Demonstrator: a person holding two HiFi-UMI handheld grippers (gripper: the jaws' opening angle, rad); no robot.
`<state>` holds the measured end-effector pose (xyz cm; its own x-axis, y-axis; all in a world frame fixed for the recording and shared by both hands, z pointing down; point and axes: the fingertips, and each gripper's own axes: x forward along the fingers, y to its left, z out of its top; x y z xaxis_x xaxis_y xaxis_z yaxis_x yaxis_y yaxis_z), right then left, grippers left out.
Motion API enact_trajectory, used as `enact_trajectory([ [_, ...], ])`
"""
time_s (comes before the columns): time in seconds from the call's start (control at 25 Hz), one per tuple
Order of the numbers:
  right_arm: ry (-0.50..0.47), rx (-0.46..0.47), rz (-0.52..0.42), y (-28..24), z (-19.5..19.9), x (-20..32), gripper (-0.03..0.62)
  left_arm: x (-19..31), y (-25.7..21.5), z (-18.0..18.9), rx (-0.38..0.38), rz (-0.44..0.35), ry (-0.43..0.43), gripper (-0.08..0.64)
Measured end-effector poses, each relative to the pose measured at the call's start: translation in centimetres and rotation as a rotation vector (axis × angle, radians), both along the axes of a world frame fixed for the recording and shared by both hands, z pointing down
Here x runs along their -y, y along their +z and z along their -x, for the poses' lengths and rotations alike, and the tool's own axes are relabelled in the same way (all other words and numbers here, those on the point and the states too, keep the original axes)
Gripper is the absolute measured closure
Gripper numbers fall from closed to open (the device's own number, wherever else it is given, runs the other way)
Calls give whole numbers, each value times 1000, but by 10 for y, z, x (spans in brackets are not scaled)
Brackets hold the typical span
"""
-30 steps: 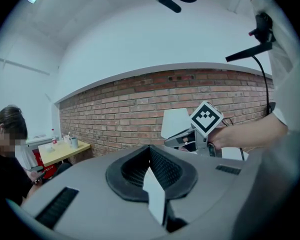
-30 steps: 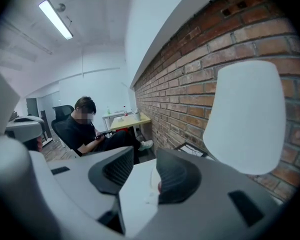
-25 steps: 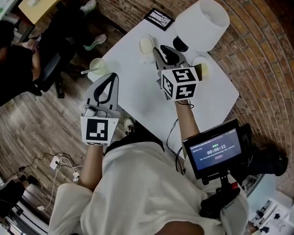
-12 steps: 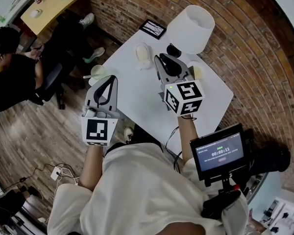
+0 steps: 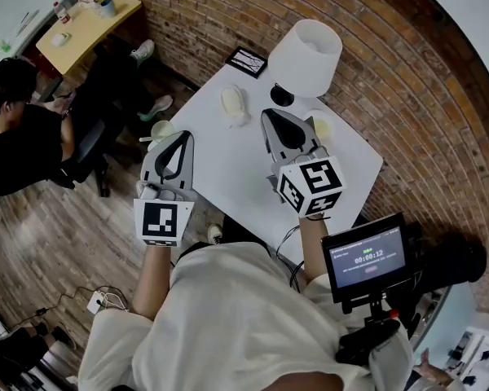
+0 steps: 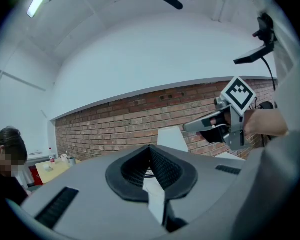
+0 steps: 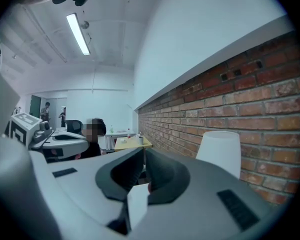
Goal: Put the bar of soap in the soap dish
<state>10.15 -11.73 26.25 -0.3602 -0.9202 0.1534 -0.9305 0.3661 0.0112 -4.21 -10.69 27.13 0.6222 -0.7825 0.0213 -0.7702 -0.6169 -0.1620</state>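
Closest, down at the right, a small screen (image 5: 367, 256) showing a timer. Above it, holding the left claw (image 5: 181, 135) over the near-left edge of the white table (image 5: 228, 173), jaws pressed together on nothing. Holding the right claw (image 5: 269, 114) above the middle of the table, well apart from the left one, its jaws just been closing and now together, also with nothing between. Past both claws, the pale bar of soap (image 5: 231, 101) lying, as far as can be told, in the white soap dish (image 5: 239, 122), touched by no claw. Left of that, a cup (image 5: 161, 129) at the table corner. Farther still, a lamp (image 5: 306, 47) with a white shade and a picture frame (image 5: 246, 59), then the brick wall (image 5: 187, 10).
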Motion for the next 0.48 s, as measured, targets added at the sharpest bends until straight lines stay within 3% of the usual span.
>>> enact_trajectory([
  [0.48,23,4,-69,-36,-15,-38,586,-17,-21,-16,-6,-55,34,558],
])
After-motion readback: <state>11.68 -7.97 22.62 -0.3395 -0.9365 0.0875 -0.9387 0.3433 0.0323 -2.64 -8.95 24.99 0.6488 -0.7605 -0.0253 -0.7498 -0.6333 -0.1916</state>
